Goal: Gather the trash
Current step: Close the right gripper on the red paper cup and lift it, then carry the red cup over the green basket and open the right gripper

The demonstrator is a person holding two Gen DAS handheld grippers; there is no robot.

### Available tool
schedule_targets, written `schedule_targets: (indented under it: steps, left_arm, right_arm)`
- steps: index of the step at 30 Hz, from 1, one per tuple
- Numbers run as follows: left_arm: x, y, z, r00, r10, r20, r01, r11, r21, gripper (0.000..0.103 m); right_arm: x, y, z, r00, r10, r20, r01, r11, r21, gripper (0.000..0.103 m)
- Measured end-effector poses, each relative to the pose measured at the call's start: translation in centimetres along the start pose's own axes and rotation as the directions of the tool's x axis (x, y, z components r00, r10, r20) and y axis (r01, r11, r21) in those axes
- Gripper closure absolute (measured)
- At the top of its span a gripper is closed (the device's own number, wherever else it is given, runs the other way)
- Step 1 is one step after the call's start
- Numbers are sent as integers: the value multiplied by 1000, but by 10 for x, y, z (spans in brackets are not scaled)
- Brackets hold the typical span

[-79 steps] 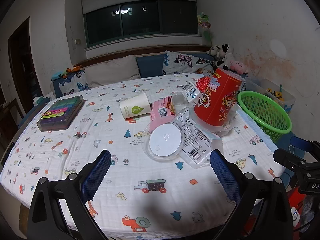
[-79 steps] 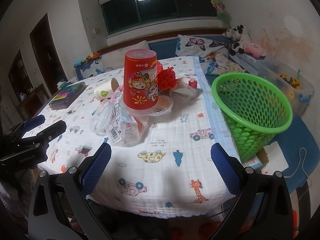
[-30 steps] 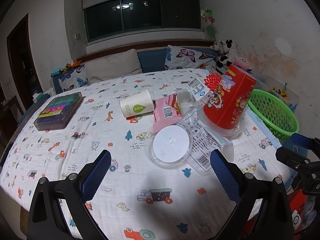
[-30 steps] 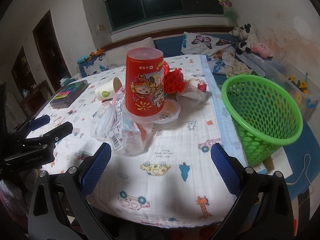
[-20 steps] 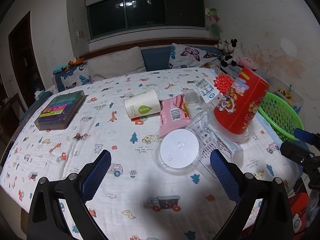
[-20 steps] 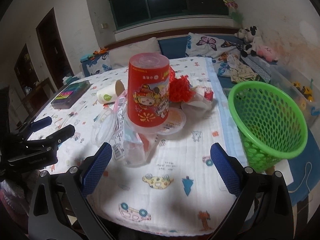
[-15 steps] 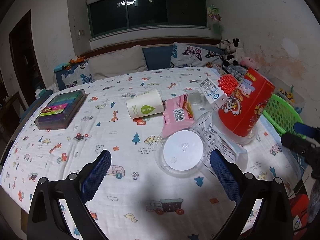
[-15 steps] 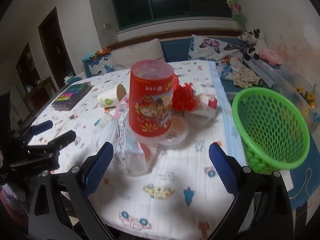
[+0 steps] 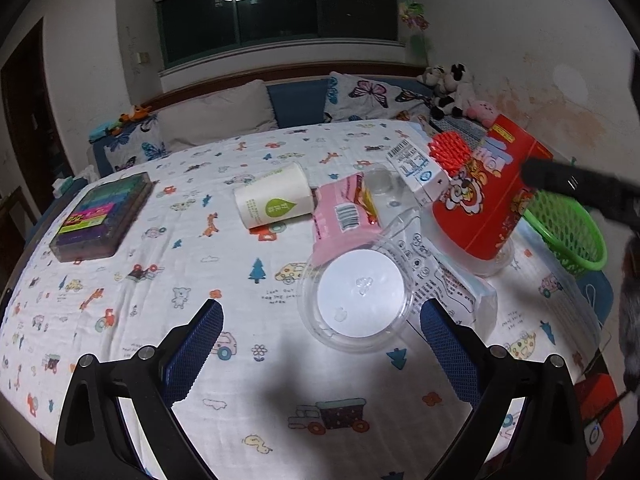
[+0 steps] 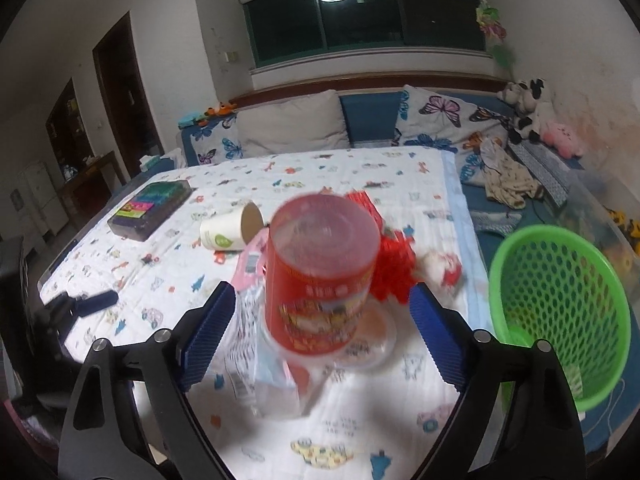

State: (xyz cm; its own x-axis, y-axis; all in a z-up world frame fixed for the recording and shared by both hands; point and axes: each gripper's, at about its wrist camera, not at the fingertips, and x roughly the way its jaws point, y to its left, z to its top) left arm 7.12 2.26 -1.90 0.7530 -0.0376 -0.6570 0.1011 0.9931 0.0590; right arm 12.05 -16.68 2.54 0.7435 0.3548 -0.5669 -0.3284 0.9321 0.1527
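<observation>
Cartoon-printed cloth is covering the wide surface (image 9: 120,288), with a bed and pillows lying behind it and a green basket (image 10: 560,312) sitting off its right edge, well below the cloth's level. Upside down in the middle of the trash pile, the red cup (image 10: 320,276) is standing on a clear lid. The right gripper (image 10: 320,328) is framing it, jaws closing with the cup between them, pads not yet pressing. Squeezing the cup mid-wall and level would likely avoid tipping it or dragging the wrappers beneath. A paper cup (image 9: 276,200) and a clear round lid (image 9: 358,294) are lying nearer the left gripper (image 9: 320,352), whose jaws are standing wide and holding nothing. Open cloth is lying leftward; the basket side looks unobstructed.
</observation>
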Motion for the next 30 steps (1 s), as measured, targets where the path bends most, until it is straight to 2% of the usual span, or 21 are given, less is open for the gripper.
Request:
schedule_targets:
  steps: [7, 9, 13, 22, 26, 28, 30]
  left_arm:
    - [8, -8, -1, 997, -76, -13, 77, 996, 43, 10]
    - [14, -12, -1, 996, -89, -27, 91, 994, 56, 21]
    - [28, -17, 1, 990, -124, -60, 128, 989, 67, 32]
    - [54, -26, 3, 968, -221, -121, 232, 969, 82, 56]
    - [59, -25, 4, 958, -256, -133, 266, 961, 69, 73]
    - [61, -26, 4, 954, -266, -137, 277, 959, 66, 77]
    - [62, -26, 4, 951, -276, -139, 287, 956, 65, 89]
  right_arm:
    - [17, -5, 9, 998, 55, -25, -54, 998, 44, 28]
    - [20, -7, 8, 997, 69, -36, -66, 996, 64, 31]
    - [24, -11, 6, 995, 88, -47, -84, 993, 88, 38]
    - [13, -13, 9, 996, 83, -32, -80, 994, 78, 38]
    - [-1, -18, 11, 997, 72, -12, -71, 994, 80, 38]
    - [-9, -23, 11, 998, 66, -1, -65, 994, 88, 38]
    - [-16, -27, 11, 999, 53, 8, -54, 994, 94, 38]
